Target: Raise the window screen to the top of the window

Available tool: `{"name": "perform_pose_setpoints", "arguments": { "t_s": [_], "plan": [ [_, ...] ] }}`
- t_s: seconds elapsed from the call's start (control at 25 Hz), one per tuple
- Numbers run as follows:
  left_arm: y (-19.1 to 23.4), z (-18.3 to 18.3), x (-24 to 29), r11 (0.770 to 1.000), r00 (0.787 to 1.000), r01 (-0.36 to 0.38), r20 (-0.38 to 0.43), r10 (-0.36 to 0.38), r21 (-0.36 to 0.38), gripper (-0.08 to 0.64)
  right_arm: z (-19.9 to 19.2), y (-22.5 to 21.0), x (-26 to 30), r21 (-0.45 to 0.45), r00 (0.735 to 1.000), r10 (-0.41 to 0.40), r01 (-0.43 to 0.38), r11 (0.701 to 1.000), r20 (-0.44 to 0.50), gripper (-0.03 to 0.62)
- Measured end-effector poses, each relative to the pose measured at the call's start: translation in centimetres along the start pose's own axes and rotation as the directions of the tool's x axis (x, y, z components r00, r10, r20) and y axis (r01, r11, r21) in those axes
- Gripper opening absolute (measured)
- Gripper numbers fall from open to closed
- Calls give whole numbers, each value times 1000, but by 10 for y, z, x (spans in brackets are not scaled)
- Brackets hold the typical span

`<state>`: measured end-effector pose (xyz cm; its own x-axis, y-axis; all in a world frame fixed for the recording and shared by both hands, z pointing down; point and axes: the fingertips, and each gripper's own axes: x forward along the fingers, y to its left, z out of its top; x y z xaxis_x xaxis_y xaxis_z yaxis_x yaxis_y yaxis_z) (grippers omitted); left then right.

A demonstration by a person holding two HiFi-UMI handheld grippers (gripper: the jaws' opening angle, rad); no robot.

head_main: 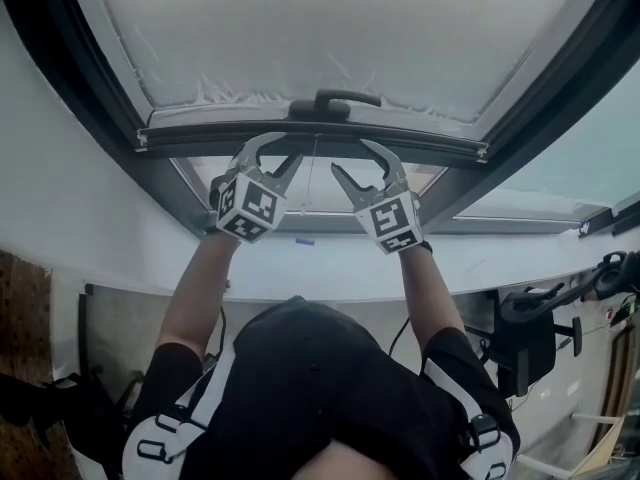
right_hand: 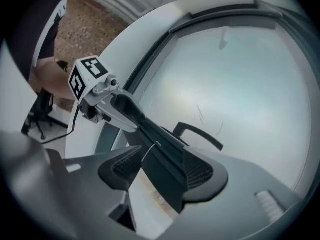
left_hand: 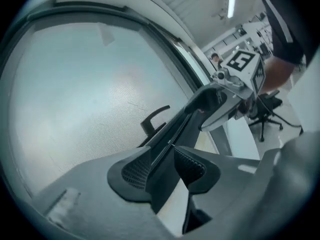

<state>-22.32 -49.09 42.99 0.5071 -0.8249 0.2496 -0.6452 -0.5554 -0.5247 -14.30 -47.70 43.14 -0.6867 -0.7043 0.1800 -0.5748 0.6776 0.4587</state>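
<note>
Now, at the far left of the head view, the dark window frame (head_main: pixel 110 118) runs up beside the white wall. The window screen (head_main: pixel 330 28) fills the far part of the window with its pale mesh. Its dark bottom bar (head_main: pixel 200 140) lies across from left to right, and a strip of bare glass shows between this bar and the near edge of the frame.

The left hand-held gripper (head_main: pixel 293 148) is held up on a bare arm to the bar. Its jaws stand wide, and in the left gripper view the two ribbed pads (left_hand: pixel 135 171) lie one on each side of the bar without clamping it. Whether a pad touches the bar, I cannot tell.

In the middle a black handle (head_main: pixel 335 100) sits on the far side of the bar, and a thin cord (head_main: pixel 311 180) hangs from the bar between the two grippers.

Just right of the cord, the right hand-held gripper (head_main: pixel 348 154) also has wide jaws, with the same bar passing between them. At the near right stands a black office chair (head_main: pixel 525 343).
</note>
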Motion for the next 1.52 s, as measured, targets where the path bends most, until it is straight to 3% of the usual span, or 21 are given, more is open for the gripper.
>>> {"name": "perform_pose_setpoints", "arguments": {
  "t_s": [0.16,0.36,0.52,0.76,0.92,1.04,1.24,1.44,1.52],
  "plan": [
    [1,-6,8,971,996,25,-91,-4,237,150,-18,-2,17,-180,992,4,-26,983,-125,244],
    [1,-19,17,915,984,39,-176,35,402,150,-27,-1,28,-368,976,-32,-51,928,-216,245],
    [-1,-30,24,869,966,65,-248,68,491,149,-36,-1,31,-467,963,-67,-65,882,-260,245],
    [-1,-31,26,824,950,72,-291,115,562,149,-44,2,32,-526,951,-105,-68,848,-291,245],
    [-3,-39,26,788,919,139,-375,124,600,149,-50,4,33,-597,930,-137,-101,796,-341,247],
    [-4,-38,28,779,909,136,-390,147,612,149,-54,5,32,-629,909,-166,-124,768,-381,259],
    [-7,-35,28,795,901,119,-402,165,594,149,-52,4,33,-630,900,-203,-96,770,-386,252],
    [-9,-35,26,813,906,74,-380,188,577,140,-54,8,31,-630,888,-203,-117,768,-412,244],
    [-10,-37,26,826,904,87,-393,170,557,135,-54,6,32,-637,889,-204,-120,761,-411,244]
  ]
}}
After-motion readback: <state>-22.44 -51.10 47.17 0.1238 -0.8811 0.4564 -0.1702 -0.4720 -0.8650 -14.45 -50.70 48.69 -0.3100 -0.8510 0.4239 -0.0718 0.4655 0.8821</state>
